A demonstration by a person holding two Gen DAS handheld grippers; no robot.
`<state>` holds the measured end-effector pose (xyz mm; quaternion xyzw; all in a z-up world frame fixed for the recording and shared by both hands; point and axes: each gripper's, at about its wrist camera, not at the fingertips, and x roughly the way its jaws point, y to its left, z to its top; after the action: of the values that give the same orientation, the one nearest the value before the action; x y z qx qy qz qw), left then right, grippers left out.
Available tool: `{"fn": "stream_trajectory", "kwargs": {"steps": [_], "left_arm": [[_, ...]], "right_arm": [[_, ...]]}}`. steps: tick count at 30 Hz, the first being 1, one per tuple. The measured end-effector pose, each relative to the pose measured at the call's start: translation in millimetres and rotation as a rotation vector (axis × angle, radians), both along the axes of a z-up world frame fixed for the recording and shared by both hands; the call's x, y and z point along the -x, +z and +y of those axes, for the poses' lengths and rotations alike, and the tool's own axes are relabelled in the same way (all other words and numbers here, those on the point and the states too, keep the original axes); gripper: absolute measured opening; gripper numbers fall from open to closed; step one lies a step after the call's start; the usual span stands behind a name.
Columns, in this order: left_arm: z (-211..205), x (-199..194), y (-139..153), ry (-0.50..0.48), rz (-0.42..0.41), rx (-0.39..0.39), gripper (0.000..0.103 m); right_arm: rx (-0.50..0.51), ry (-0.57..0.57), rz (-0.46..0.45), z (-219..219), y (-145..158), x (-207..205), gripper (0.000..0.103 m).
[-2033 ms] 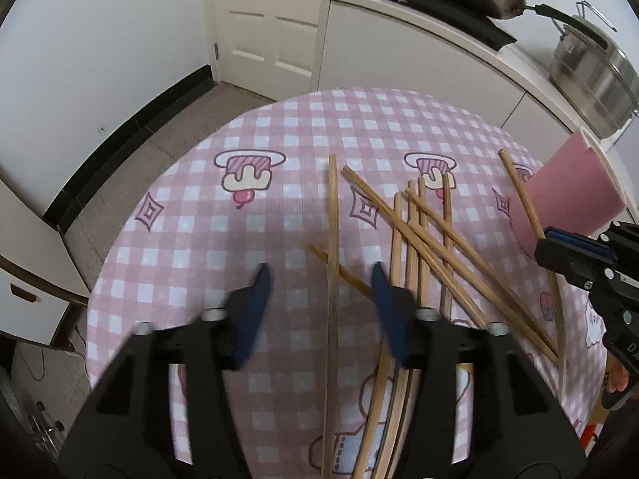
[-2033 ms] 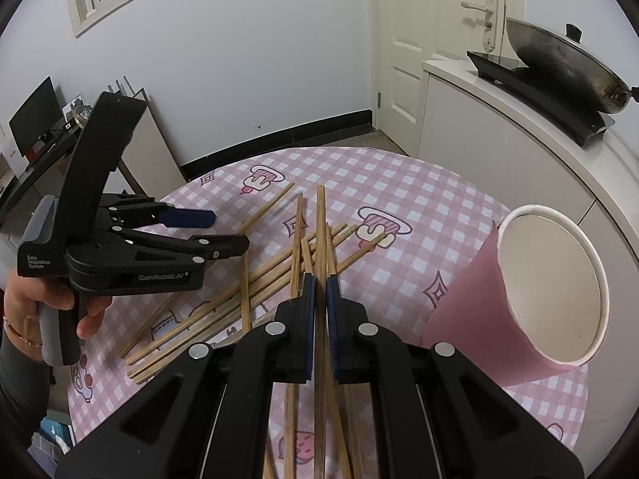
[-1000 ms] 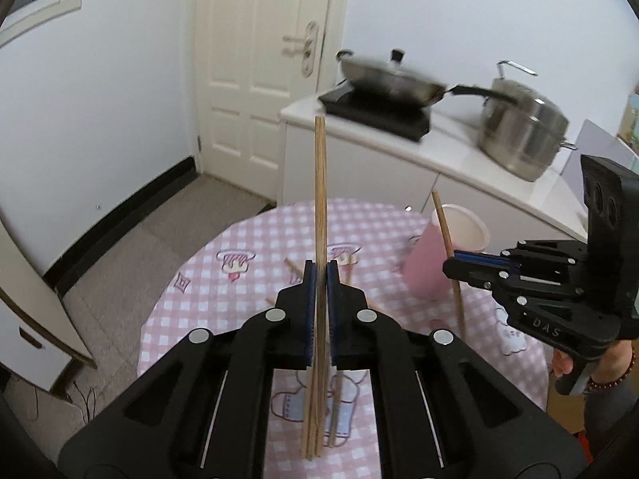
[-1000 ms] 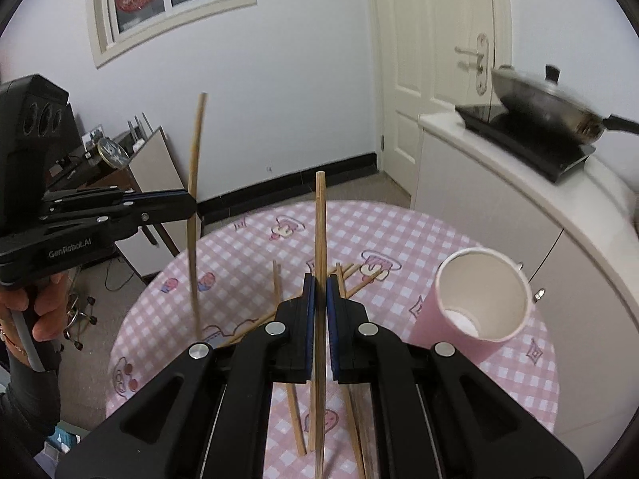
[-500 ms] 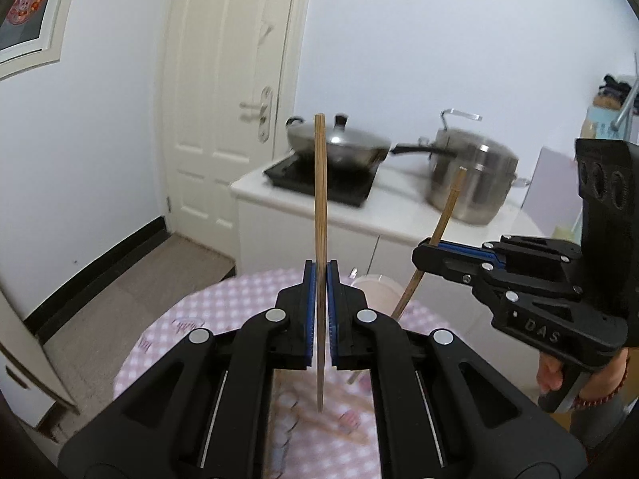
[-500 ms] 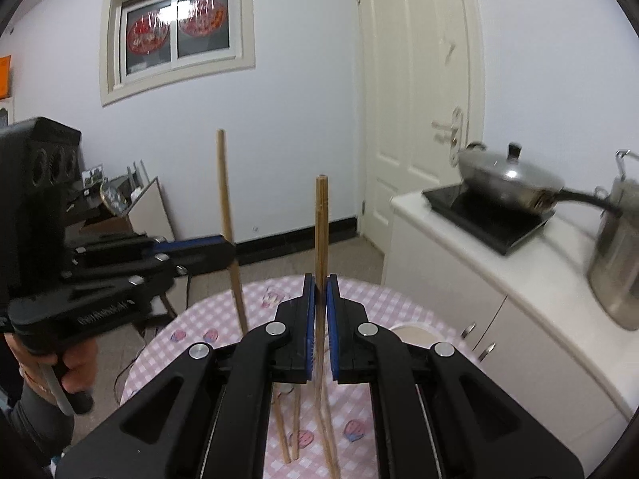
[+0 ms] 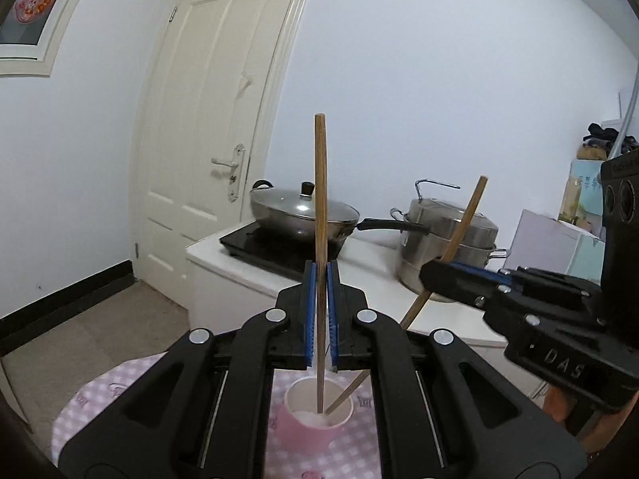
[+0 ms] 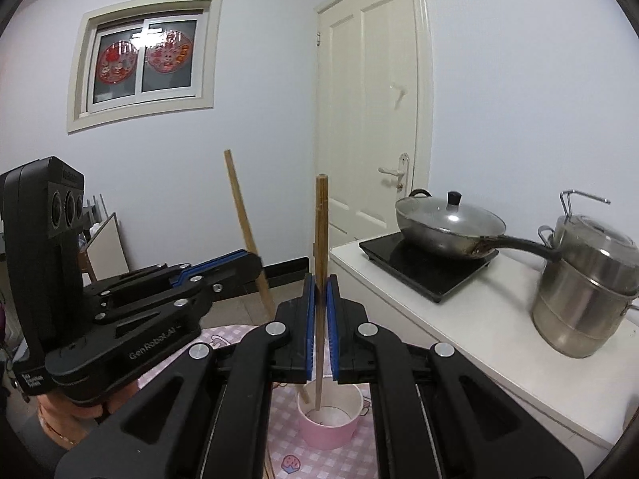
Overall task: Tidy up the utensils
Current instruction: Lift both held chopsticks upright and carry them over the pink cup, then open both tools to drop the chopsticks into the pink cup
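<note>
Gripping 1 chopstick (image 7: 320,199) upright, the left gripper (image 7: 320,279) has jaws clamped; the right gripper (image 8: 320,291) clamps another chopstick (image 8: 320,239), both tips inside the pink cup (image 7: 303,429).

Two brown wooden chopsticks, both with lower tips down inside pink paper cup (image 7: 309,429), white inside, upright on pink checked desk (image 7: 92,407). One chopstick (image 7: 320,215) vertical, clamped between left tongs (image 7: 320,307). Other chopstick (image 7: 459,231) tilted in left view, pinched by right tongs (image 8: 320,311). Tips close together at cup bottom; touching or not unclear.
</note>
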<state>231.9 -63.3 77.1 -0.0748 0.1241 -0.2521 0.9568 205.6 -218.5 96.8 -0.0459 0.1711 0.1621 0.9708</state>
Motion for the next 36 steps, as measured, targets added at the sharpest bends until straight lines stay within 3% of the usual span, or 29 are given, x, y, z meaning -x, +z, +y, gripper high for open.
{"fn": "stream_trajectory", "kwargs": {"steps": [13,34,35,36], "left_arm": [[-23,-37,-69,0.015,0.136,-0.101,0.006],[-26,-39,-93,-0.040,0.250,-0.165,0.007],[-26,-39,-93,-0.042,0.253,-0.165,0.010],[-26,-39,-93,-0.045,0.261,-0.165,0.026]], "right_arm": [[0.003,-0.053,0.108,-21,-59,-30,0.004],[-0.021,-0.058,0.203,-25,-82,-30,0.006],[-0.024,-0.060,0.205,-26,-82,-30,0.010],[-0.026,-0.063,0.204,-27,-82,-30,0.012]]}}
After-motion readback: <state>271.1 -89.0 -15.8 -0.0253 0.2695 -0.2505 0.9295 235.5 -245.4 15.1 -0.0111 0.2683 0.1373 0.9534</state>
